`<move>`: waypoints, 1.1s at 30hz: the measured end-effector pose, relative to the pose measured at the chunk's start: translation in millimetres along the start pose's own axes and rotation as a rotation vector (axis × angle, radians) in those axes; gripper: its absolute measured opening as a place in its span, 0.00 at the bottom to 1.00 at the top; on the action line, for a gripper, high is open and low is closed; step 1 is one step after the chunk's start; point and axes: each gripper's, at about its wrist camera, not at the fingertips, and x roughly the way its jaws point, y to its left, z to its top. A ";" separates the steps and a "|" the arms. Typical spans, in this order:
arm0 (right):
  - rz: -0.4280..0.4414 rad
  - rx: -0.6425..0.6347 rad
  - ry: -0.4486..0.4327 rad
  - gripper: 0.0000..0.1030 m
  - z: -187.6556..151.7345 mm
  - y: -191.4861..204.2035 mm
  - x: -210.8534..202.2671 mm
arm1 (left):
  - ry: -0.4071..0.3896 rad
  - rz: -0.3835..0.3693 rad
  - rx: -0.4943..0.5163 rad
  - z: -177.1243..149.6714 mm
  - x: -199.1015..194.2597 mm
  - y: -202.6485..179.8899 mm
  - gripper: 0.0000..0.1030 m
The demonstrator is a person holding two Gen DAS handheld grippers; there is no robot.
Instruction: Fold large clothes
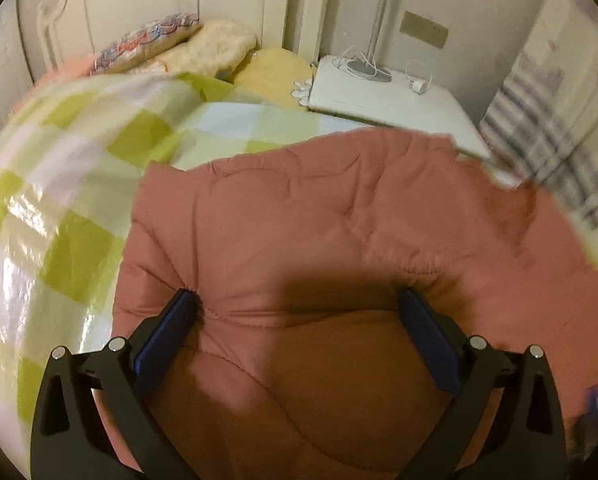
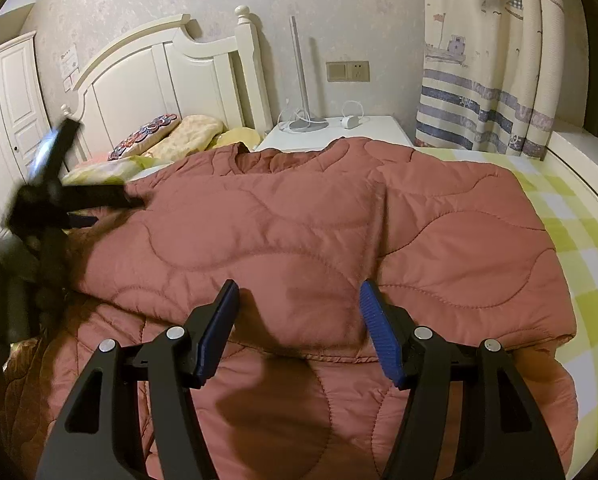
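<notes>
No text, label or number is legible anywhere.

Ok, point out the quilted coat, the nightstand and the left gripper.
quilted coat [image 2: 339,216]: right wrist view, on the middle of its pink quilted surface.
nightstand [image 2: 375,130]: right wrist view, on its bare white top.
left gripper [image 1: 299,316]: left wrist view, midway between its blue fingertips, over the coat.

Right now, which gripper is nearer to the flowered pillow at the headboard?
Left. The left gripper reaches over the quilted coat's headboard-side edge, just below the flowered pillow. The right gripper hovers over the coat's near fold, farther back.
</notes>
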 end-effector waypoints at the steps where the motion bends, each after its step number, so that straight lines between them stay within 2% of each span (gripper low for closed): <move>1: 0.000 0.002 0.003 0.59 0.5 -0.5 0.8 | -0.022 0.007 0.013 -3.0 -2.6 -2.3 0.98; 4: 0.003 0.016 0.008 0.59 0.1 -2.9 0.8 | -0.067 -0.022 -0.023 -8.8 -22.3 2.0 0.98; 6: 0.007 0.025 0.010 0.59 0.0 -4.1 0.9 | -0.137 -0.070 -0.073 -17.7 -50.1 7.8 0.98; 8: 0.007 0.025 0.007 0.59 0.4 -4.4 0.1 | -0.196 -0.125 -0.071 -34.5 -83.0 3.6 0.98; 10: 0.005 0.027 0.005 0.59 0.3 -4.4 -0.6 | -0.219 -0.140 -0.050 -50.8 -102.2 -5.7 0.98; 13: 0.003 0.035 -0.002 0.59 1.4 -6.4 -1.4 | -0.207 -0.161 -0.029 -86.7 -125.5 -15.5 0.98; 16: 0.002 0.048 -0.014 0.59 1.0 -8.9 -4.2 | -0.199 -0.165 -0.062 -128.5 -141.0 -11.4 0.98; 20: 0.002 0.064 -0.037 0.59 0.2 -11.9 -9.7 | -0.145 -0.091 -0.035 -172.1 -128.1 -7.4 0.98; 23: -0.004 0.061 -0.021 0.59 0.4 -11.9 -7.2 | -0.097 -0.149 -0.055 -177.3 -118.6 2.0 0.98; 26: -0.017 0.048 0.015 0.59 0.9 -8.8 -1.5 | -0.059 -0.153 -0.084 -174.7 -107.7 8.7 0.98; 30: -0.015 0.065 0.053 0.63 0.2 -10.3 0.8 | -0.070 -0.136 -0.052 -176.1 -109.4 5.3 0.98; 33: -0.015 0.055 0.047 0.63 -4.1 -0.7 -17.2 | -0.074 -0.153 -0.062 -177.2 -110.0 9.0 0.98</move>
